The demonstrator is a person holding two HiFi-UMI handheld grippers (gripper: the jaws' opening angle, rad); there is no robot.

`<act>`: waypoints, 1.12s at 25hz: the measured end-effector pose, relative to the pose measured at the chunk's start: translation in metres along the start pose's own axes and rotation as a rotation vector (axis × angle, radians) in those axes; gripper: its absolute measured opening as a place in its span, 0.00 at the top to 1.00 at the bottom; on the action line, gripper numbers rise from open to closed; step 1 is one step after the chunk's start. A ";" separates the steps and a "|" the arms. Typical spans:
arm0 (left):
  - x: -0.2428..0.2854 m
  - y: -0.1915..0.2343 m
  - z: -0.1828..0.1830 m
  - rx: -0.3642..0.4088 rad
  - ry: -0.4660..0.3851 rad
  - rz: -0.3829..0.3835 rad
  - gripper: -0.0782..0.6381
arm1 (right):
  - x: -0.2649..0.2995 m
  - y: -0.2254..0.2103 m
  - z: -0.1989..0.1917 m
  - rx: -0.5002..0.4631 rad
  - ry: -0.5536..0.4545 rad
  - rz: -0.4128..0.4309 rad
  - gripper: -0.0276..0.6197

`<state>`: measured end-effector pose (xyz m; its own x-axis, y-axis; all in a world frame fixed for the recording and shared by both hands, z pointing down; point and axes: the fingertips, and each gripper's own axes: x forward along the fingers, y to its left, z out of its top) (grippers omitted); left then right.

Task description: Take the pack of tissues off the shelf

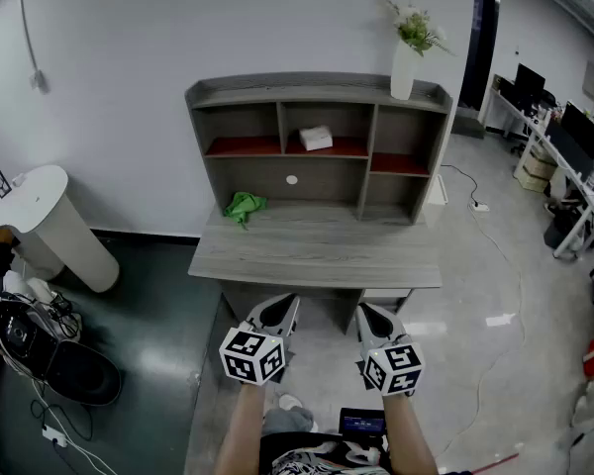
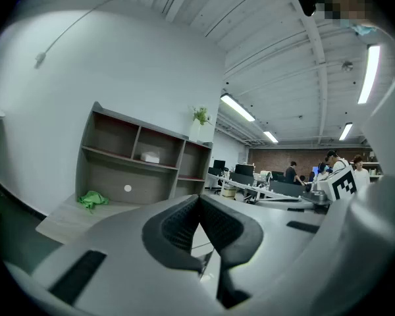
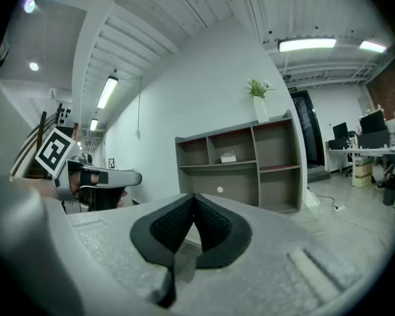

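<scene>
The white pack of tissues lies on the red-lined middle upper shelf of a grey wooden shelf unit; the same pack of tissues shows small in both gripper views. My left gripper and right gripper hang side by side in front of the desk, well short of the shelf. Both have their jaws closed together with nothing between them. In the left gripper view the left gripper points toward the shelf; the right gripper does likewise.
A green cloth lies on the desk top at the left. A white vase with a plant stands on the shelf unit's top right. A white cylindrical bin stands at left, office desks at far right.
</scene>
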<state>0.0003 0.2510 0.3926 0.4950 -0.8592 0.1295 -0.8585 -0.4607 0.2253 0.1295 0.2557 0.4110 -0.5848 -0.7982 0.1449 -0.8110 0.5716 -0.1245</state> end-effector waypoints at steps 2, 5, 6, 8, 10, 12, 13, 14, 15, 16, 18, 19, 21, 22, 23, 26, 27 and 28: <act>-0.005 -0.001 -0.001 -0.015 -0.004 -0.002 0.88 | -0.001 0.001 0.006 -0.004 -0.012 0.003 0.95; -0.014 -0.003 -0.002 -0.037 -0.019 0.010 0.88 | -0.006 0.007 0.013 -0.031 -0.034 0.035 0.95; -0.016 -0.003 -0.002 -0.040 -0.027 0.020 0.88 | -0.009 0.009 0.015 -0.038 -0.042 0.048 0.95; -0.020 -0.005 0.000 -0.039 -0.048 0.037 0.88 | -0.014 0.011 0.017 -0.044 -0.053 0.063 0.95; -0.022 -0.006 0.002 -0.034 -0.067 0.051 0.88 | -0.019 0.010 0.016 -0.042 -0.055 0.062 0.95; -0.024 -0.006 0.003 -0.027 -0.076 0.070 0.88 | -0.024 0.006 0.014 -0.001 -0.064 0.043 0.95; -0.024 -0.006 0.004 -0.024 -0.077 0.079 0.88 | -0.027 0.002 0.012 0.037 -0.072 0.027 0.95; -0.024 -0.006 0.004 -0.022 -0.079 0.089 0.88 | -0.029 -0.001 0.011 0.078 -0.079 0.012 0.95; -0.024 -0.006 0.005 -0.019 -0.080 0.100 0.88 | -0.031 -0.003 0.009 0.110 -0.082 0.002 0.95; -0.025 -0.005 0.006 -0.016 -0.083 0.112 0.88 | -0.033 -0.004 0.007 0.125 -0.081 0.000 0.95; -0.026 -0.002 0.007 -0.013 -0.091 0.130 0.88 | -0.032 -0.004 0.003 0.115 -0.068 0.003 0.95; -0.026 0.001 0.008 -0.016 -0.096 0.137 0.88 | -0.031 -0.005 0.002 0.103 -0.062 0.004 0.95; -0.023 0.006 0.007 -0.025 -0.101 0.149 0.88 | -0.027 -0.010 0.003 0.085 -0.062 -0.004 0.95; -0.020 0.008 0.006 -0.028 -0.100 0.153 0.88 | -0.025 -0.015 0.004 0.083 -0.070 -0.017 0.95; -0.015 0.010 0.006 -0.030 -0.097 0.154 0.88 | -0.023 -0.022 0.006 0.092 -0.085 -0.033 0.95; 0.004 0.015 0.006 -0.014 -0.082 0.150 0.88 | -0.012 -0.045 0.011 0.156 -0.121 -0.046 0.95; 0.011 0.019 0.007 -0.001 -0.077 0.155 0.88 | -0.006 -0.051 0.012 0.160 -0.116 -0.040 0.95; 0.018 0.025 0.008 0.012 -0.075 0.166 0.88 | 0.001 -0.056 0.013 0.149 -0.104 -0.035 0.95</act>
<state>-0.0132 0.2219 0.3924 0.3351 -0.9377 0.0917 -0.9295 -0.3130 0.1952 0.1742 0.2205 0.4057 -0.5448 -0.8370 0.0510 -0.8152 0.5144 -0.2663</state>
